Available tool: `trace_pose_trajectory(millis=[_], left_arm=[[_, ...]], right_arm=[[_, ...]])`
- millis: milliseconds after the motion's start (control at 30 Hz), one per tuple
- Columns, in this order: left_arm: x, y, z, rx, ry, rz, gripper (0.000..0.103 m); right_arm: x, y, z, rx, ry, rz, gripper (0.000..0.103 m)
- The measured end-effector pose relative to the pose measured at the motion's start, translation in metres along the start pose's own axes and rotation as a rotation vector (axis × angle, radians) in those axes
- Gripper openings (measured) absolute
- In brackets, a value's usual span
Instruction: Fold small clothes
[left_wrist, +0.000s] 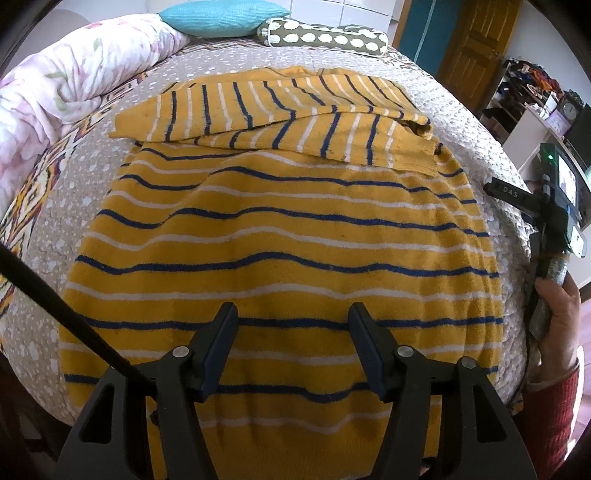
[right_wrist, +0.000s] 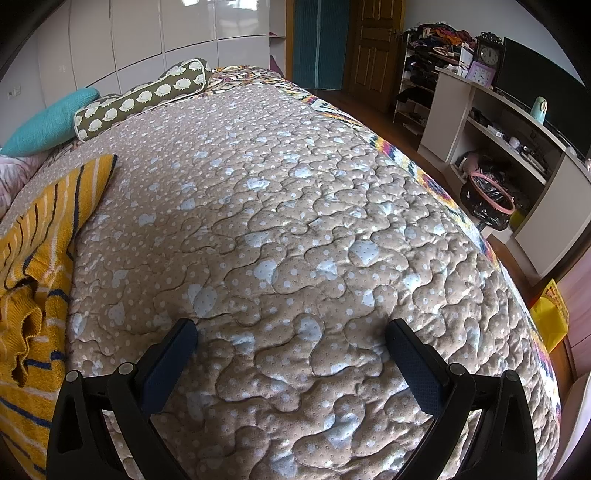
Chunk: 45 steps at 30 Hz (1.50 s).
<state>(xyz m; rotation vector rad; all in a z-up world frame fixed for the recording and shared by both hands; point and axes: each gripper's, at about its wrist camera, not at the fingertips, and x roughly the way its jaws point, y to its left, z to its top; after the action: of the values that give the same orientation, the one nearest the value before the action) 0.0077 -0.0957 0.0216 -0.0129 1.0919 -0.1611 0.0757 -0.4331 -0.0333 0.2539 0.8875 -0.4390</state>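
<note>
Yellow striped sweater (left_wrist: 280, 236) lies flat on the bed quilt (right_wrist: 295, 221), sleeves folded across its far end – directly under and ahead of left hand-held gripper (left_wrist: 291, 317), jaws partly apart, nothing btwn. Right hand-held gripper (right_wrist: 291, 332) wide, empty, over bare quilt – sweater off to its left.

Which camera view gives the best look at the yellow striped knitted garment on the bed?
The left wrist view: the yellow knitted garment with blue and white stripes fills the frame, spread on the quilted bedspread with its sleeves folded across the top. The right wrist view catches only a rumpled edge of it at the left.
</note>
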Motion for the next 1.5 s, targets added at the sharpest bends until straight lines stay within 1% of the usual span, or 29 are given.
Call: trace_pose_trajectory(millis=[167,400,500,600,667,733,767,833,900,933,967,1000,1033,1067,1100,1133,1200,1300,1333,1400,1433,1467,1500], left_arm=[[0.002,0.001,0.001,0.004,-0.002,0.004,0.061],[-0.002,0.001,0.0,0.011,-0.008,0.009,0.061],[-0.008,0.004,0.0,0.002,-0.019,0.02,0.061],[-0.013,0.008,0.001,-0.013,-0.028,0.026,0.061],[-0.018,0.008,0.0,-0.019,-0.035,0.03,0.061],[-0.021,0.007,0.001,-0.02,-0.042,0.032,0.061],[-0.022,0.006,0.001,-0.019,-0.044,0.032,0.061],[-0.024,0.004,0.0,-0.011,-0.05,0.034,0.061],[-0.026,0.002,-0.001,-0.005,-0.059,0.035,0.061],[-0.027,0.002,-0.001,-0.002,-0.065,0.038,0.061],[-0.027,0.001,-0.001,0.0,-0.069,0.041,0.061],[-0.029,0.002,-0.001,0.001,-0.075,0.047,0.061],[-0.029,0.003,-0.002,0.0,-0.08,0.051,0.061],[-0.03,0.004,-0.001,-0.003,-0.086,0.058,0.061],[-0.031,0.006,-0.001,-0.006,-0.09,0.063,0.061],[-0.032,0.008,-0.001,-0.015,-0.095,0.067,0.061],[-0.033,0.013,0.0,-0.032,-0.101,0.069,0.061],[-0.032,0.019,0.0,-0.051,-0.099,0.074,0.061],[-0.032,0.02,0.0,-0.052,-0.098,0.078,0.061],[-0.03,0.021,0.001,-0.049,-0.1,0.092,0.061],[-0.029,0.021,0.001,-0.048,-0.101,0.096,0.061],[-0.027,0.021,0.003,-0.046,-0.103,0.1,0.062],[-0.025,0.021,0.006,-0.044,-0.107,0.105,0.062]], right_arm=[[-0.001,-0.006,0.002,0.0,0.027,0.045,0.103],[-0.001,-0.004,0.001,-0.04,0.053,0.053,0.103],[-0.006,-0.009,-0.005,-0.018,0.012,0.092,0.103],[-0.016,-0.021,-0.011,0.039,-0.042,0.188,0.103],[-0.02,-0.028,-0.013,0.08,-0.065,0.236,0.103],[-0.026,-0.034,-0.014,0.111,-0.094,0.264,0.1],[-0.031,-0.036,-0.015,0.124,-0.12,0.269,0.097],[-0.047,-0.037,-0.017,0.131,-0.191,0.245,0.096],[-0.073,-0.03,-0.019,0.106,-0.305,0.174,0.096],[-0.093,-0.023,-0.022,0.088,-0.396,0.109,0.096],[-0.105,-0.019,-0.024,0.076,-0.454,0.065,0.098],[-0.121,-0.011,-0.03,0.051,-0.534,0.013,0.103],[-0.131,-0.003,-0.035,0.03,-0.585,-0.018,0.103],[-0.142,0.008,-0.044,-0.012,-0.655,-0.036,0.103],[-0.146,0.015,-0.05,-0.05,-0.689,-0.028,0.103],[-0.147,0.023,-0.055,-0.091,-0.702,-0.02,0.103],[-0.143,0.04,-0.062,-0.175,-0.675,-0.025,0.103],[-0.141,0.052,-0.064,-0.233,-0.659,0.017,0.103],[-0.14,0.052,-0.064,-0.236,-0.647,0.036,0.103],[-0.136,0.05,-0.06,-0.216,-0.596,0.095,0.1],[-0.132,0.048,-0.057,-0.197,-0.558,0.131,0.099],[-0.128,0.046,-0.056,-0.187,-0.532,0.145,0.098],[-0.122,0.043,-0.055,-0.178,-0.486,0.158,0.098]])
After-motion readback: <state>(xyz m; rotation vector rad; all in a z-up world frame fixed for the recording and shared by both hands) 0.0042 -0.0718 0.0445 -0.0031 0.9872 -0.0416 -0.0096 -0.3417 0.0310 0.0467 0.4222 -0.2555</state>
